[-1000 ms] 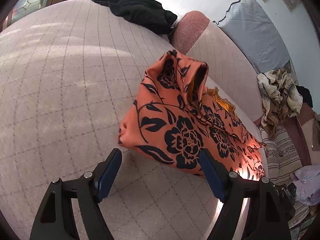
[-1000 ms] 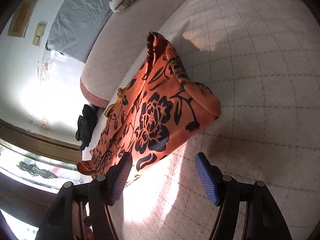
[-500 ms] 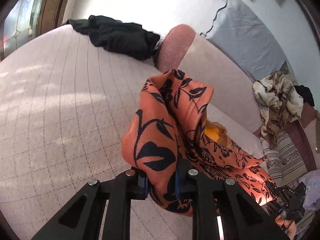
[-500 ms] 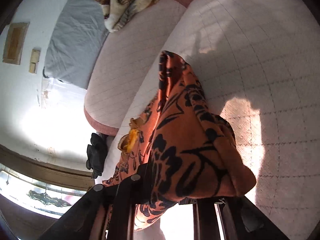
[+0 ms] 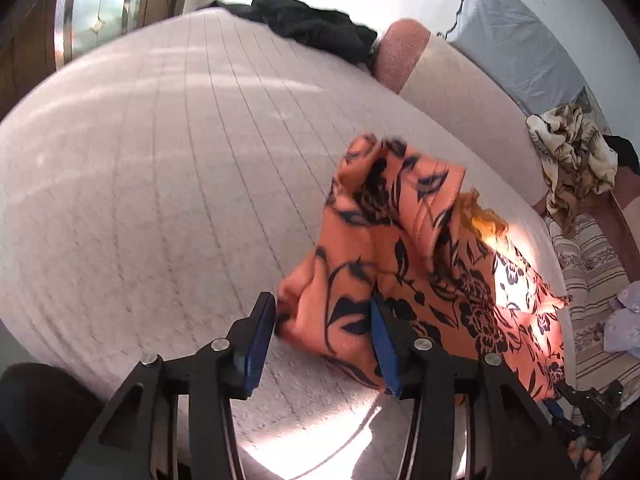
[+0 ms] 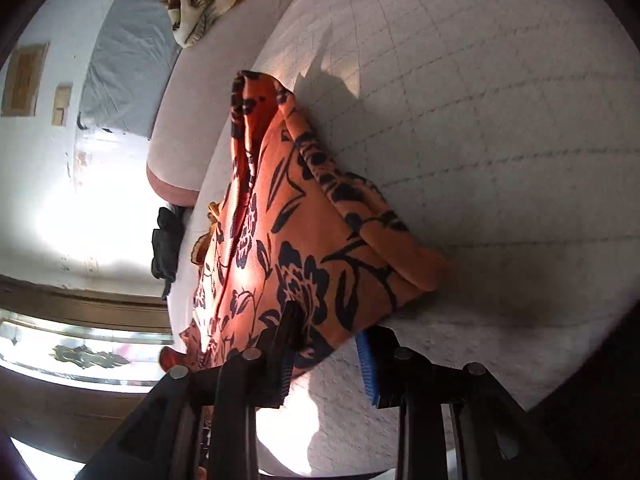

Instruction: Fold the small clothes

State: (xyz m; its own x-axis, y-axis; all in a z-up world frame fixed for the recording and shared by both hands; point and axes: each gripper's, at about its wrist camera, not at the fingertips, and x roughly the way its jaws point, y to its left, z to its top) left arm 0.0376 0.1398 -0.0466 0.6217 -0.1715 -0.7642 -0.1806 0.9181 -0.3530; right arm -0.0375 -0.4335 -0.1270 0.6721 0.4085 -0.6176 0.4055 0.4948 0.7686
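Observation:
An orange garment with a black flower print lies bunched in loose folds on the pale quilted bed cover. My left gripper stands over its near corner. Its jaws are opening, the corner lies loose between the blue pads, and no pad presses on it. In the right wrist view the same garment slopes down to my right gripper. Those jaws are opening too, and the cloth edge hangs slack between the fingers. A yellow inner layer peeks out at the garment's far side.
A black garment lies at the far end of the bed by a pink bolster. A beige patterned blanket and a grey sheet sit along the back. Striped bedding lies at the right. A window is far left.
Both grippers shut on the garment's corners, lifted and carried them across, and now stand parted with the cloth dropped into a looser heap on the bed.

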